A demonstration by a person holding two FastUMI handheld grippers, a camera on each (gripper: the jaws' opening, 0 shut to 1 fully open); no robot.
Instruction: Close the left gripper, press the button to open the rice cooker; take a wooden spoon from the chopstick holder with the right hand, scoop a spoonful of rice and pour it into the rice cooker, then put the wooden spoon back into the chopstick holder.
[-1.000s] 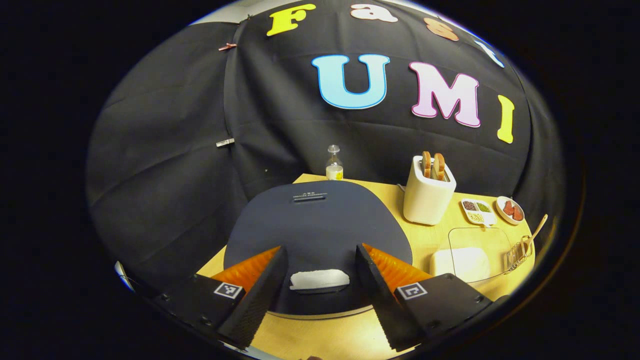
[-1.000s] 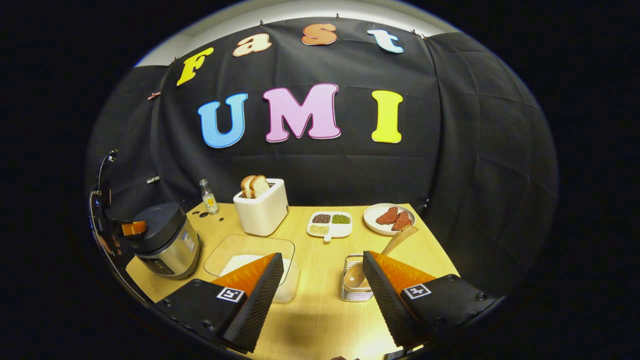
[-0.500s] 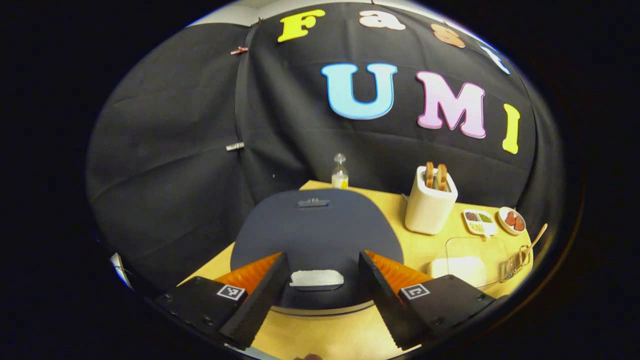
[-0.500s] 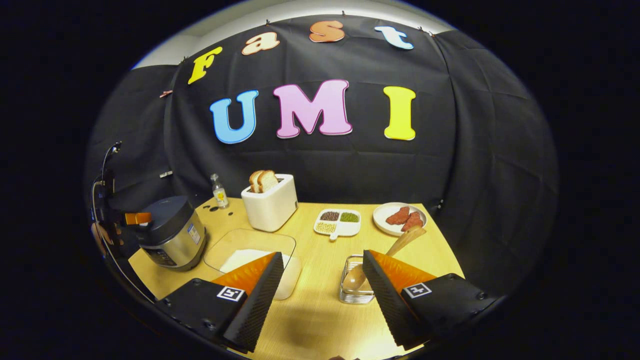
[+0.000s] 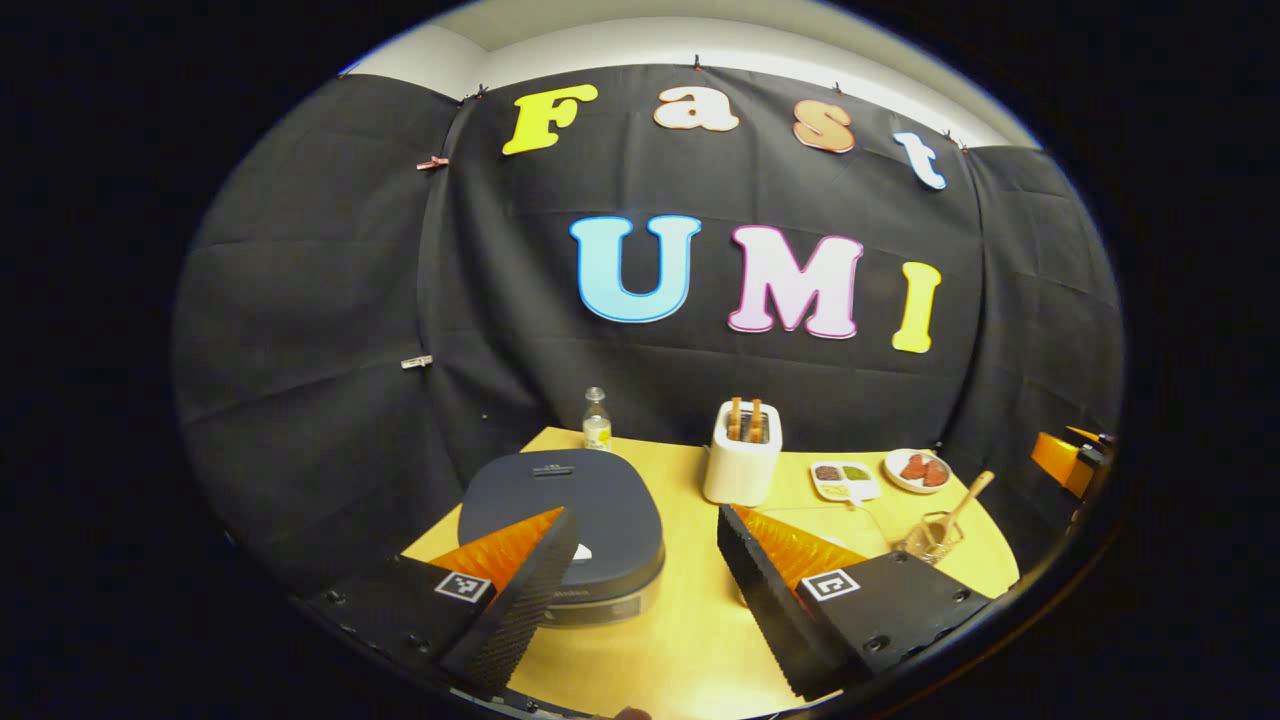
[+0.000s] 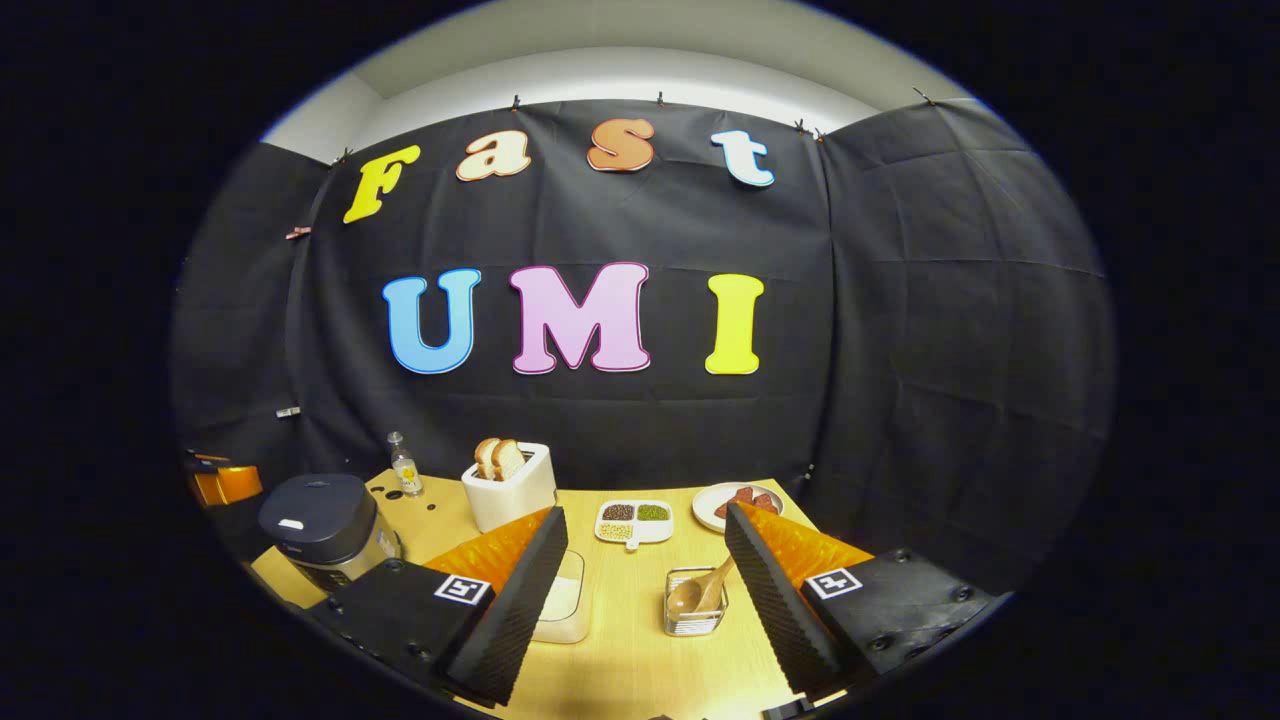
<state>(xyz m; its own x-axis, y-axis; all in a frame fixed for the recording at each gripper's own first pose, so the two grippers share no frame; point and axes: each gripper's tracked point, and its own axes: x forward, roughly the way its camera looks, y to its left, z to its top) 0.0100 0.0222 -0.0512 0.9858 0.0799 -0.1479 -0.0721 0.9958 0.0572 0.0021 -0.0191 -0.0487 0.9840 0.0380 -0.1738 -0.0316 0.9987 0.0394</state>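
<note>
Both tongs held back from the table edge, above it. Left gripper (image 5: 640,590): jaws spread wide, nothing between them. Right gripper (image 6: 645,590): likewise wide apart, nothing held. Nearest ahead of the left gripper, partly behind its left finger, sits the rice cooker (image 5: 565,510), lid down flat; the pale button (image 5: 582,551) sits at the lid's near edge, just inside that finger. A shut lid fits either a cooker not opened or one shut again, so the stage is not settled here. Nearest ahead of the right gripper, between its fingers, stands the chopstick holder (image 6: 695,602), a small clear-walled cup with the wooden spoon (image 6: 697,592) leaning in it, bowl down in this view, handle slanting up toward the right finger. Just left of it, half hidden by the left finger, the glass dish of rice (image 6: 560,605). Judgement: spoon is light, stiff, smooth wood, liable to pivot in a pinch; best taken on the free handle above the holder's rim. Holder looks light and may tip or drag if the spoon catches. Button should want a firm downward push from closed tips. Beyond: compartment tray (image 6: 634,522), plate (image 6: 738,503), toaster (image 6: 510,485), small bottle (image 6: 403,465).
</note>
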